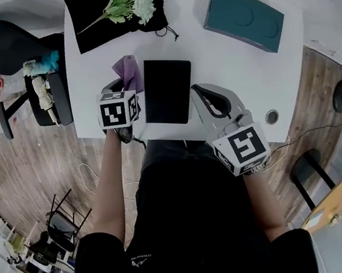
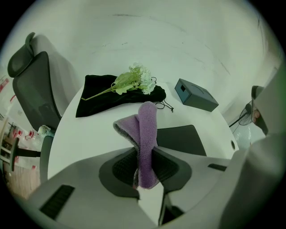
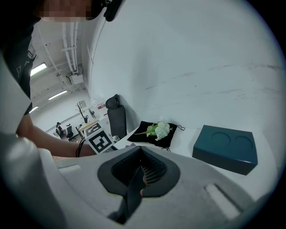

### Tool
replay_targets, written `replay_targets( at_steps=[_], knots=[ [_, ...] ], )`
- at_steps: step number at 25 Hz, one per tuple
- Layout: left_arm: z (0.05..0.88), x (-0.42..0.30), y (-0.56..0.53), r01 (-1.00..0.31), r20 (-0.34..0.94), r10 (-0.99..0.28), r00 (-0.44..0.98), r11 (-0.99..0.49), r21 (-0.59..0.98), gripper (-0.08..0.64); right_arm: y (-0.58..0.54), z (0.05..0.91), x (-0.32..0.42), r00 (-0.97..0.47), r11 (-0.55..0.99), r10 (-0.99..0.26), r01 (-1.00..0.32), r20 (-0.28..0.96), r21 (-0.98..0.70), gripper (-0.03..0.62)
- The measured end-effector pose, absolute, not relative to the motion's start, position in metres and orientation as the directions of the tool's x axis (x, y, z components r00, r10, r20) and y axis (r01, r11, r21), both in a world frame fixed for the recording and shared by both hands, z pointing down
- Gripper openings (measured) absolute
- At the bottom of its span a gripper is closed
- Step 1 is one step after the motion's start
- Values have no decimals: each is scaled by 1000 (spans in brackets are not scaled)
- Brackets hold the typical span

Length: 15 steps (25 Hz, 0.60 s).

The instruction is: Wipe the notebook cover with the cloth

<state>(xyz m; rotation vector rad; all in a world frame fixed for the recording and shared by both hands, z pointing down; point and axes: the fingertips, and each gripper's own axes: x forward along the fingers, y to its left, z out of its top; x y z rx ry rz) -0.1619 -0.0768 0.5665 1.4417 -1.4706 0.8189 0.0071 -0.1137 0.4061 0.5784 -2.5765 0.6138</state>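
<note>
Wears a black shirt (image 1: 197, 219), short-sleeved, with small white print on the front. Beyond the shirt's left shoulder, grips the left gripper (image 1: 120, 85) — pale grey moulded shell, smooth and rounded, with dark ribbed pads set into the jaws. Carries on its back a white cube (image 1: 119, 111) with black square markers. Beyond the shirt's right shoulder, shows the right gripper (image 1: 209, 101) in the same grey, black-lined inside the jaws, with its own marker cube (image 1: 241, 146) — black pattern on white, edges slightly rounded.
</note>
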Motion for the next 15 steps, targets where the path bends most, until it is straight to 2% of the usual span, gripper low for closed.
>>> replay_targets(
  at_steps=[9,15],
  knots=[
    [535,-133,-73,-970,868,-480,130,121,213,84,-105,401,25,-824,825,-304,-478,478,-301,5],
    [525,-88,-73,-966,850,-489,198,51,254,84,-97,399,42,-828,830,-306,-474,470,-294,5]
  ],
)
